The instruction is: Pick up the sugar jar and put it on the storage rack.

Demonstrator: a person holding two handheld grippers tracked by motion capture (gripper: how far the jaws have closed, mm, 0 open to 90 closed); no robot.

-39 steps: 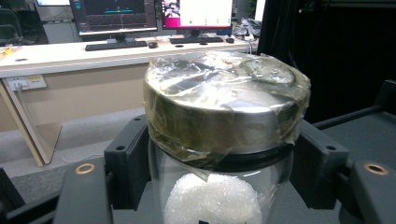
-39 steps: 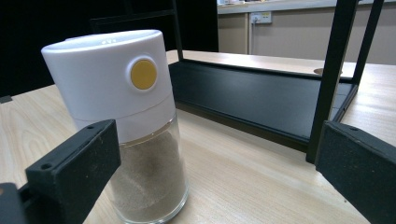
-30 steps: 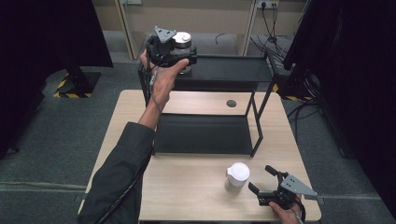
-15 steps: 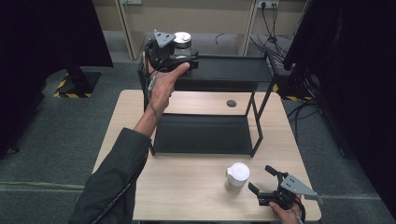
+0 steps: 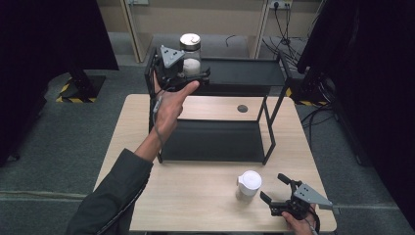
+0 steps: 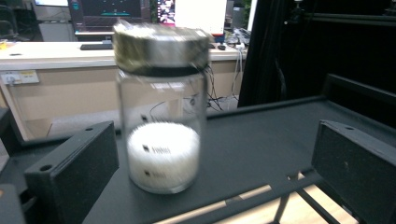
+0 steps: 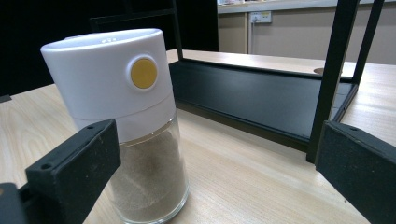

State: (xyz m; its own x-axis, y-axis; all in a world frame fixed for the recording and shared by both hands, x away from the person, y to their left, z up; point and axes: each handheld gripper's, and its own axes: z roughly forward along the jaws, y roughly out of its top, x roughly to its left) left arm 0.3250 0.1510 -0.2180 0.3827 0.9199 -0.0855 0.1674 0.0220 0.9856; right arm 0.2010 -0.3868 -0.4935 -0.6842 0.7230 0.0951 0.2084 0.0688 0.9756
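You have two containers here: one glass jar [image 5: 190, 55] with a metal lid on the upper shelf, and one white-capped shaker [image 5: 248, 185] on the table [image 5: 205, 196]. There is one black two-tier rack [image 5: 220, 142]. You hold two grippers, left gripper [image 5: 188, 73] and right gripper [image 5: 274, 188].

Grey carpet floor [image 5: 58, 127], beige wall [image 5: 220, 17] — black curtains [image 5: 44, 34], desk with monitors [image 6: 56, 46].

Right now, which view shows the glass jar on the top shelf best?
Left gripper view: the glass jar stands close between open jaws, metal lid and white contents plain, though slightly blurred. In the high view it is small, partly behind the left gripper.
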